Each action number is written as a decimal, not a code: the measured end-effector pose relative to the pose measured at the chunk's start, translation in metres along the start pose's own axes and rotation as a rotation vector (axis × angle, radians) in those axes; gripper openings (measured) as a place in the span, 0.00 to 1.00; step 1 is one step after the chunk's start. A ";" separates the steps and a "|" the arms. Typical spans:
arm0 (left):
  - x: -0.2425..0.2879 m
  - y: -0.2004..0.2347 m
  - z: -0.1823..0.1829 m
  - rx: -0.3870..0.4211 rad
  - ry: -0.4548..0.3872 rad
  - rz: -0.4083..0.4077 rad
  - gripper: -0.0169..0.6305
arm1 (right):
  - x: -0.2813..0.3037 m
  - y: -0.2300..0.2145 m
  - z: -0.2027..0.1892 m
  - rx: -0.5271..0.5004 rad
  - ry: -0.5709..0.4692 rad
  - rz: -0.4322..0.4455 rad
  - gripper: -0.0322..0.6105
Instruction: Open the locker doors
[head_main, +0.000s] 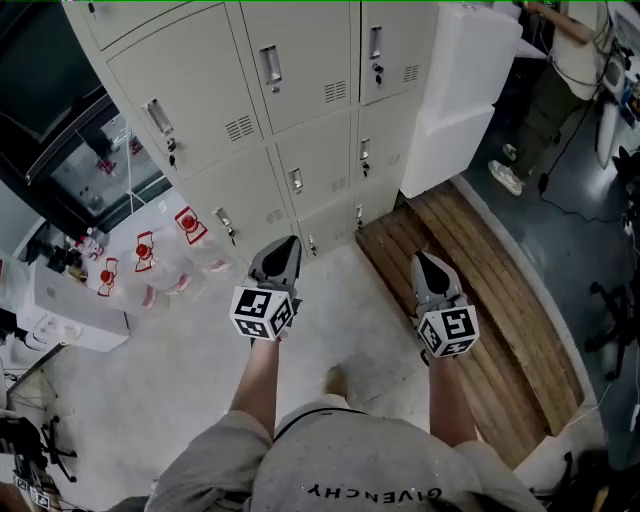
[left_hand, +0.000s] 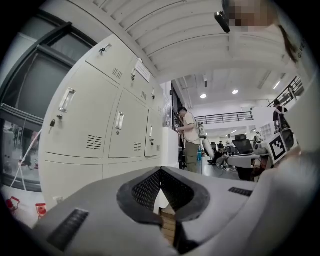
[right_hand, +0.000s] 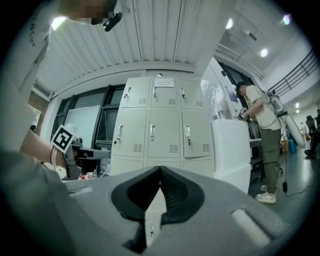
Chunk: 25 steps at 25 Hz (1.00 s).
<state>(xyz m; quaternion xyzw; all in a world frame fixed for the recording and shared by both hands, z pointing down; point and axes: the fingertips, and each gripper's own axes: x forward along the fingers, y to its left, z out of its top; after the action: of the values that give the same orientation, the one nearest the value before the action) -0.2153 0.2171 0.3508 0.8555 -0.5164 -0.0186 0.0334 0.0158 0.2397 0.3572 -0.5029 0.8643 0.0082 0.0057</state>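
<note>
Head view: the print on the person's grey shirt (head_main: 372, 492) reads "GIVENCHY", upside down from this angle. The left gripper (head_main: 287, 247) and right gripper (head_main: 424, 264) each carry a cube with square black-and-white markers. Ahead of both pairs of jaws stand the lockers (head_main: 290, 110), every door closed. The floor (head_main: 330, 320) is pale concrete, with wooden planks (head_main: 480, 300) under the right jaws. Small red things (head_main: 145, 248) left of the left jaws are hard to make out.

Left gripper view: the left gripper (left_hand: 160, 172) has its jaws clenched tip to tip, with nothing between them. The lockers (left_hand: 100, 125) rise up and left of the jaws; a label (left_hand: 142, 71) on an upper door is too small to read.

Right gripper view: the right gripper (right_hand: 160, 171) is likewise clenched and empty. The lockers (right_hand: 160, 130) stand straight beyond the jaws, and a sheet (right_hand: 164, 82) at their top is illegible. A white block (right_hand: 231, 150) and a standing person (right_hand: 262, 135) lie to the right.
</note>
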 end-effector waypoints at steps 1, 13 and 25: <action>0.011 0.009 0.001 -0.001 -0.002 -0.009 0.02 | 0.013 -0.002 0.000 0.004 -0.003 -0.004 0.05; 0.114 0.054 0.009 -0.035 -0.011 -0.074 0.02 | 0.124 -0.040 0.006 0.070 -0.024 0.018 0.11; 0.242 0.097 0.026 -0.045 -0.014 0.012 0.02 | 0.271 -0.123 0.033 0.046 -0.039 0.158 0.16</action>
<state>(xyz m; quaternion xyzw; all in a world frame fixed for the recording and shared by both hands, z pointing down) -0.1901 -0.0429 0.3333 0.8512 -0.5214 -0.0361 0.0491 -0.0107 -0.0556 0.3182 -0.4328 0.9009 -0.0014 0.0334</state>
